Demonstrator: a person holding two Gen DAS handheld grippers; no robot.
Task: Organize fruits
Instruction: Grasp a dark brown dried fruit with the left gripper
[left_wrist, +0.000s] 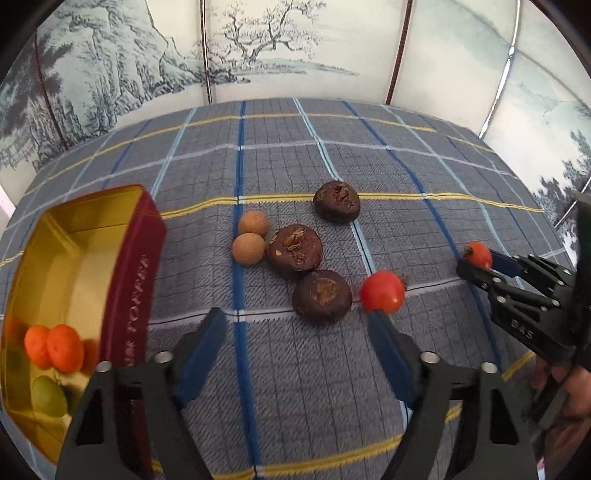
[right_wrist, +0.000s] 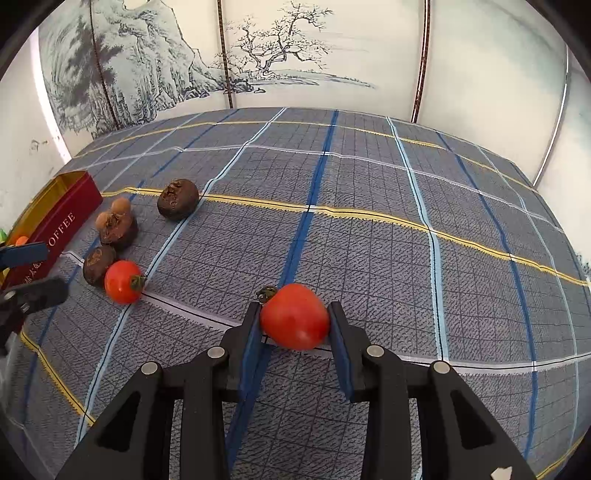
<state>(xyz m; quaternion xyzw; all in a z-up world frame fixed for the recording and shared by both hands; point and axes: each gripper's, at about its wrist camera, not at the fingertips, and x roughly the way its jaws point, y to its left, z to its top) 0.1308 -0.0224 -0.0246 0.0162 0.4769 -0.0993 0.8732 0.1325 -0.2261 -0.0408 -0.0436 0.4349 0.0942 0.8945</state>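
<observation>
Right wrist view has the right gripper (right_wrist: 294, 325) clamped on a small round red tomato with a dark stem (right_wrist: 294, 316), blue pads pressing it from both sides, low in the middle of the frame. Looks like it sits right at the blue-grey plaid tablecloth (right_wrist: 369, 206), can't tell if it's lifted off yet.

Left wrist view shows the left gripper (left_wrist: 297, 325) spread wide with nothing in it, hovering over the cloth at the bottom of the frame. The open red tin box with a gold inside (left_wrist: 74, 258) is at the left edge, already holding a couple of small orange fruits (left_wrist: 55, 347) and a green one (left_wrist: 48, 395).

Loose on the cloth mid-frame: a second red tomato (left_wrist: 382, 291), three dark brown wrinkled round fruits (left_wrist: 321, 297), and two small tan round ones (left_wrist: 249, 249), all bunched near each other.

My take for doing this step well: the tomato is soft and smooth, so don't squeeze harder than now. Lift straight up first so it clears the cloth, then carry it across over the cluster, high enough not to knock the brown ones. Come down inside the tin's rim before releasing, otherwise it'll probably roll. The left gripper is between the cluster and the tin, so I'd keep it out of the path or send it for the other tomato, which is just beside its right finger.
</observation>
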